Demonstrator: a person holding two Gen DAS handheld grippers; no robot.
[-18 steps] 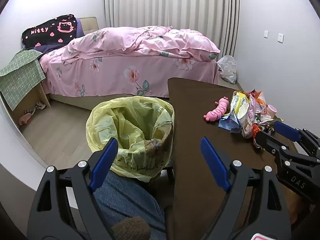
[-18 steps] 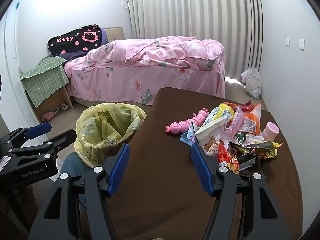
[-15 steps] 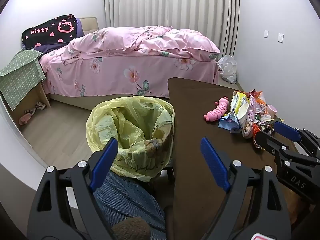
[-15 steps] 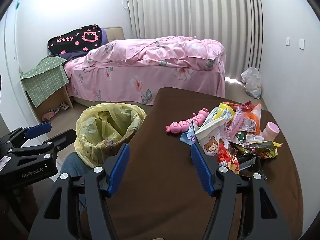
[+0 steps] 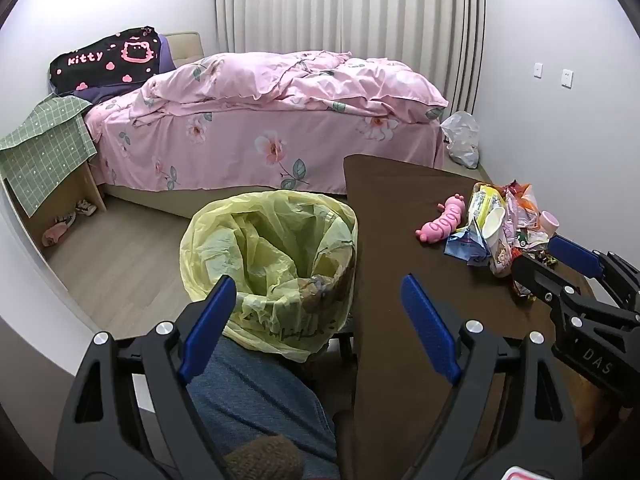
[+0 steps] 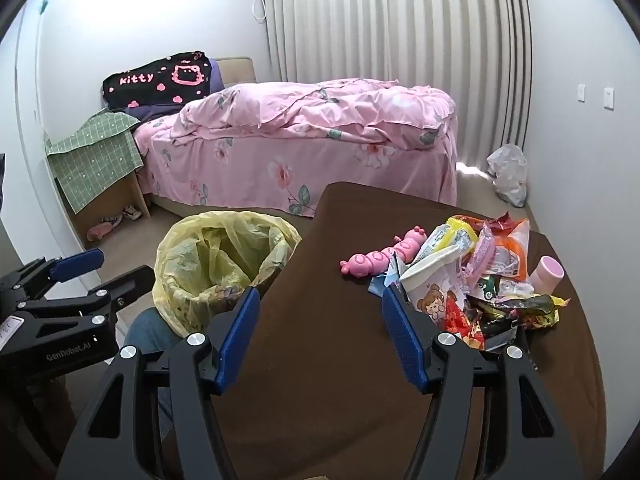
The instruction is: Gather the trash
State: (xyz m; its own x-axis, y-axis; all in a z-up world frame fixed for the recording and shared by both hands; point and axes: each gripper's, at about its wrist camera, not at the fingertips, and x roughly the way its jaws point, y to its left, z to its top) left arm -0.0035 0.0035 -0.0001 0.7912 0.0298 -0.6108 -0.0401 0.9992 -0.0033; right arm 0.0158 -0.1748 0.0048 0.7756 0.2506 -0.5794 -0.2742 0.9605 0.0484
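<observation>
A heap of snack wrappers and a paper cup (image 6: 472,280) (image 5: 500,228) lies on the right side of the brown table (image 6: 320,360) (image 5: 400,240). A pink caterpillar toy (image 6: 380,258) (image 5: 442,222) lies at its left edge. A bin lined with a yellow bag (image 6: 224,264) (image 5: 272,256) stands left of the table. My left gripper (image 5: 316,320) is open above the near rim of the bin, holding nothing; it also shows at the left of the right wrist view (image 6: 108,268). My right gripper (image 6: 320,336) is open over bare table, just left of the heap, empty; the left wrist view shows it beside the heap (image 5: 548,258).
A pink bed (image 6: 304,140) fills the back of the room. A green-clothed side table (image 6: 96,160) stands at the left, a white plastic bag (image 6: 508,172) on the floor by the curtain. A person's jeans-clad leg (image 5: 256,400) is below the bin. A pink cup (image 6: 548,272) stands behind the heap.
</observation>
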